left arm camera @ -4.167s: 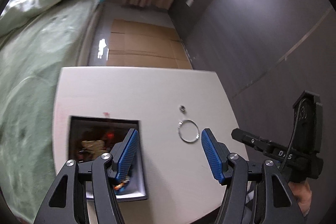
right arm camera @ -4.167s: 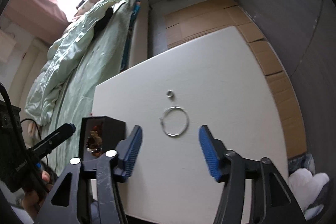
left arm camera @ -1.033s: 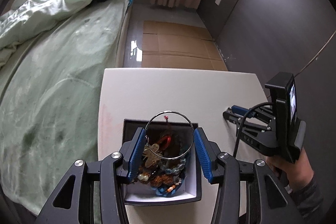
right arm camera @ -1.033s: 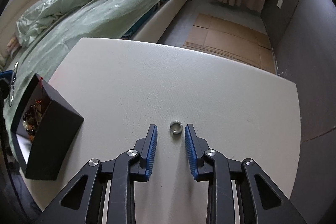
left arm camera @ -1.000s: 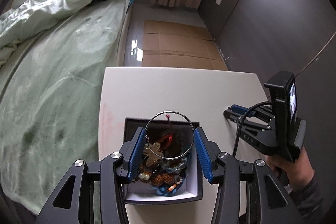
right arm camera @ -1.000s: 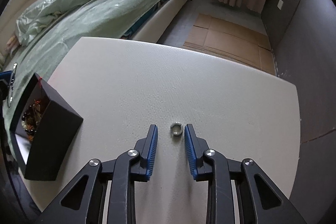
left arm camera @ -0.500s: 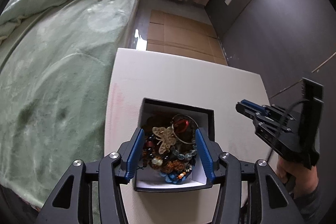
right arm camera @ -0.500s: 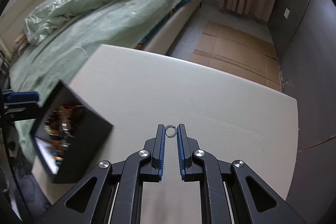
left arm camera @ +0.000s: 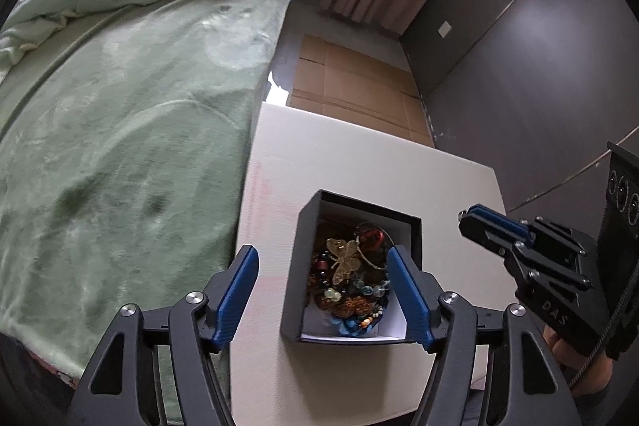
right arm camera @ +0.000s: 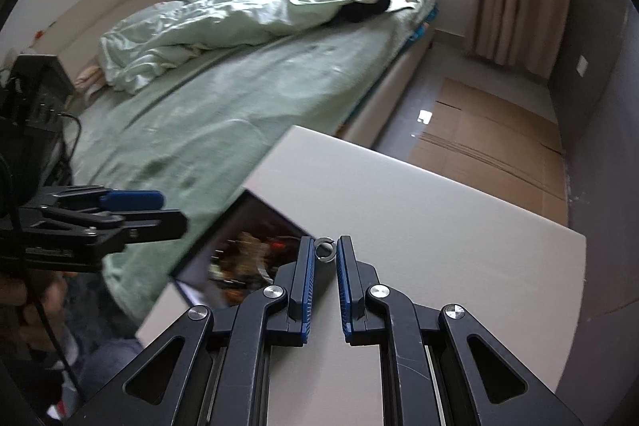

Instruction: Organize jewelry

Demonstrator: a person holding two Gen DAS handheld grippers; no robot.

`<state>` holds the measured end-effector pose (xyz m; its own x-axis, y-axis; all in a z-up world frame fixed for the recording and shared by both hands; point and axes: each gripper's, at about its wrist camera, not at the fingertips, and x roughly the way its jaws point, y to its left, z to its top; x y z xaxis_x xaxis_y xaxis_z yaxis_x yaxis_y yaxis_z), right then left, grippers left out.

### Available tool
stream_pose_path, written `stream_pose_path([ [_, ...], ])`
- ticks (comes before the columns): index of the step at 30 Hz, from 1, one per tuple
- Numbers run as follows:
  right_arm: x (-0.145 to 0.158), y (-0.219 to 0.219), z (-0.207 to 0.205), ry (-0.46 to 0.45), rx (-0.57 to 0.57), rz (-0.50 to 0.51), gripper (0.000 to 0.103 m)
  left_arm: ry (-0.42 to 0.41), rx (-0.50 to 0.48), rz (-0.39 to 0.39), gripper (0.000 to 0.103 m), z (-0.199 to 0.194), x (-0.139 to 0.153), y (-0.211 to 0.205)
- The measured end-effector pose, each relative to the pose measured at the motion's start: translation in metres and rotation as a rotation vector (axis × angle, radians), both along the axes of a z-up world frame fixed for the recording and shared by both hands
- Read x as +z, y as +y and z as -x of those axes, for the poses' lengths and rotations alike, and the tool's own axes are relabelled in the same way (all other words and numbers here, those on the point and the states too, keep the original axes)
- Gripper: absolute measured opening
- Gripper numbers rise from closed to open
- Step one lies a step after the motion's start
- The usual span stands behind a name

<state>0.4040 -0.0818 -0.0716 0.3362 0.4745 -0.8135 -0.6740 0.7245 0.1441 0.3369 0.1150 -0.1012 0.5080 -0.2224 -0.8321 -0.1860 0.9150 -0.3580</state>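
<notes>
A black jewelry box (left arm camera: 303,266) with a white lining stands open on the white table (left arm camera: 359,170); it holds beads, a gold butterfly brooch (left arm camera: 342,259) and the silver hoop bangle (left arm camera: 369,260). My left gripper (left arm camera: 323,274) is open and empty above the box's left side. My right gripper (right arm camera: 324,249) is shut on a small silver ring (right arm camera: 324,251), held above the table beside the box (right arm camera: 243,254). The right gripper also shows at the right of the left wrist view (left arm camera: 471,222).
A bed with green bedding (left arm camera: 120,98) runs along the table's left edge. Flattened cardboard (left arm camera: 359,82) lies on the floor beyond the table. A dark grey wall (left arm camera: 539,66) is at the right.
My left gripper let the hoop bangle go into the box and opened wide. My right gripper closed on the small ring and lifted it off the table toward the box.
</notes>
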Motion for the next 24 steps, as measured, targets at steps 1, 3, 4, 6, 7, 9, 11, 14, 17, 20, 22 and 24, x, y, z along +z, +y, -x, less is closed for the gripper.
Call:
stream_pose_path([
  [1, 0.002, 0.004, 0.002, 0.002, 0.009, -0.004, 0.012, -0.002, 0.006, 0.001, 0.068, 0.002, 0.000, 0.003],
  [3, 0.004, 0.011, 0.007, 0.006, 0.022, -0.010, 0.012, -0.004, 0.015, 0.005, 0.068, 0.005, 0.001, 0.007],
  [4, 0.004, 0.015, 0.009, 0.011, 0.029, -0.013, 0.012, -0.005, 0.018, 0.007, 0.068, 0.006, 0.001, 0.010],
  [6, 0.005, 0.022, 0.012, 0.027, 0.042, -0.025, 0.013, -0.010, 0.027, 0.012, 0.068, 0.010, 0.002, 0.014],
  [7, 0.005, 0.025, 0.013, 0.043, 0.050, -0.037, 0.013, -0.012, 0.030, 0.016, 0.068, 0.011, 0.003, 0.016],
  [9, 0.005, 0.028, 0.014, 0.084, 0.058, -0.063, 0.027, -0.017, 0.029, 0.023, 0.071, 0.014, 0.004, 0.018],
  [11, 0.006, 0.027, 0.012, 0.086, 0.013, -0.052, 0.059, -0.027, 0.028, 0.026, 0.079, 0.017, 0.006, 0.019],
  [14, 0.012, 0.019, 0.012, 0.086, -0.027, -0.077, 0.063, -0.049, 0.023, 0.028, 0.083, 0.022, 0.011, 0.019],
  [17, 0.016, 0.010, 0.015, 0.093, -0.060, -0.088, 0.063, -0.061, 0.018, 0.035, 0.083, 0.026, 0.015, 0.019],
  [20, 0.021, 0.000, 0.021, 0.093, -0.091, -0.082, 0.063, -0.076, 0.013, 0.031, 0.086, 0.030, 0.021, 0.016],
  [22, 0.023, -0.007, 0.027, 0.093, -0.111, -0.081, 0.064, -0.087, 0.010, 0.024, 0.090, 0.034, 0.025, 0.014],
  [24, 0.026, -0.015, 0.034, 0.085, -0.137, -0.080, 0.074, -0.100, 0.005, 0.014, 0.094, 0.039, 0.029, 0.010],
])
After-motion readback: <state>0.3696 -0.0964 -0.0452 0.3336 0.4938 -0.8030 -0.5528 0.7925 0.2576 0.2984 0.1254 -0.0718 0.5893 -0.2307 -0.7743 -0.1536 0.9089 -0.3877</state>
